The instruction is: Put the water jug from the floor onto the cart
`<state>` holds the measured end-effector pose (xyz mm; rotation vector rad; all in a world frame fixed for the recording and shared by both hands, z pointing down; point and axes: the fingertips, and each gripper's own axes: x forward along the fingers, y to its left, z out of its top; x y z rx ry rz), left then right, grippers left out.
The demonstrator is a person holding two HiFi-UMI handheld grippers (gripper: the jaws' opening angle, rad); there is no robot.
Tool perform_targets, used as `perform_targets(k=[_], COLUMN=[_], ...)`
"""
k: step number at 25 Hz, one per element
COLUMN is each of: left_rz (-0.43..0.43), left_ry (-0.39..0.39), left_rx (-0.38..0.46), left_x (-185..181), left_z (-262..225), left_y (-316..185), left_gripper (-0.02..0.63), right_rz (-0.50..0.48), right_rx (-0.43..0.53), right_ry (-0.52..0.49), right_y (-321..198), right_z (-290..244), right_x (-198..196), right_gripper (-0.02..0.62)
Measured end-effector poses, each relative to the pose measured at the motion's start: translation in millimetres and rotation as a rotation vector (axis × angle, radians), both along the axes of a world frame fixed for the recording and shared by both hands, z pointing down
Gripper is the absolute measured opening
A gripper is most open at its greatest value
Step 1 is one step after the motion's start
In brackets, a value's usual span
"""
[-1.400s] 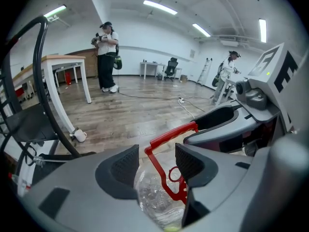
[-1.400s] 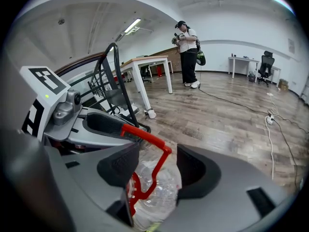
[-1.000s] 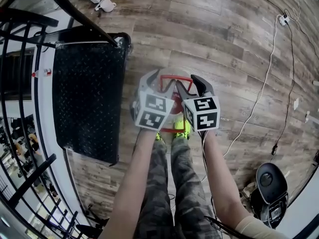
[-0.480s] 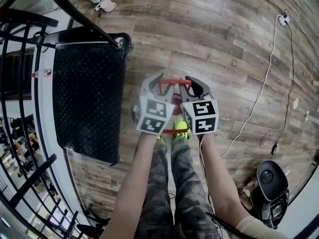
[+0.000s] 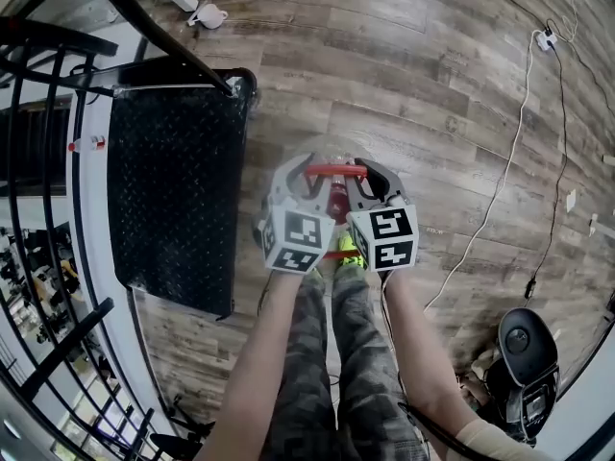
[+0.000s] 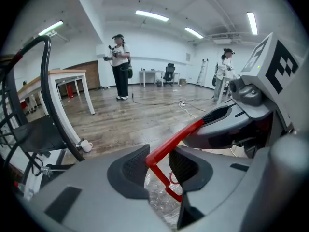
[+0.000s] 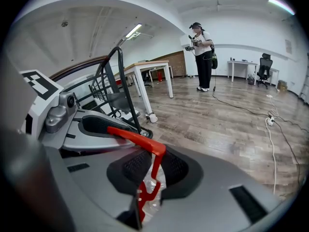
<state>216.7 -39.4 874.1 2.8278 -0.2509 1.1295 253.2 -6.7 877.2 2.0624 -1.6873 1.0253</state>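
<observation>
The water jug (image 5: pixel 329 148) is clear plastic with a red handle (image 5: pixel 336 170) and stands on the wood floor by my feet. My left gripper (image 5: pixel 309 174) and right gripper (image 5: pixel 363 174) meet over it, one at each end of the handle bar. In the left gripper view the left gripper (image 6: pixel 159 166) has the handle's corner (image 6: pixel 153 157) between its pads, and its jaws have just been closing. In the right gripper view the right gripper (image 7: pixel 155 166) pinches the other corner (image 7: pixel 157 151); its jaws have also just closed in. The black cart (image 5: pixel 168 181) lies to the left.
The cart's black push rail (image 5: pixel 144 27) arches over its far end. A white cable (image 5: pixel 500 181) runs across the floor on the right, and a round black device (image 5: pixel 524 363) sits at bottom right. A person (image 7: pixel 203 57) and a table (image 6: pixel 58 81) stand further off.
Both pairs of jaws stood wide around the handle and have narrowed onto it. The two grippers have drawn closer together, and the handle bar now stands raised between them.
</observation>
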Motion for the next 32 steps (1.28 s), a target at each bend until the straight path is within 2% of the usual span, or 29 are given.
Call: perform_targets(k=[13,20,28,32], left_rz=[0.013,0.010,0.029,0.018], left_ry=[0.020,0.063,0.063,0.055], left_rx=[0.086,0.148,0.164,0.154], left_x=[-15,-13,-23,-40], left_z=[-40,-82,-143,-179], left_y=[0,-11,-11,-5], left_gripper=[0.101,0.080,0.080,0.080], right_rz=[0.028,0.010,0.010,0.001], right_rx=[0.061,0.120,0.141,0.140], right_ry=[0.002,0.053,0.040,0.033], right_y=[3,-10,-10,-4], right_z=[-42,-86,-146,-181], right_x=[-10,-6,-18,-33], right_gripper=[0.020,0.018,0.018,0.018])
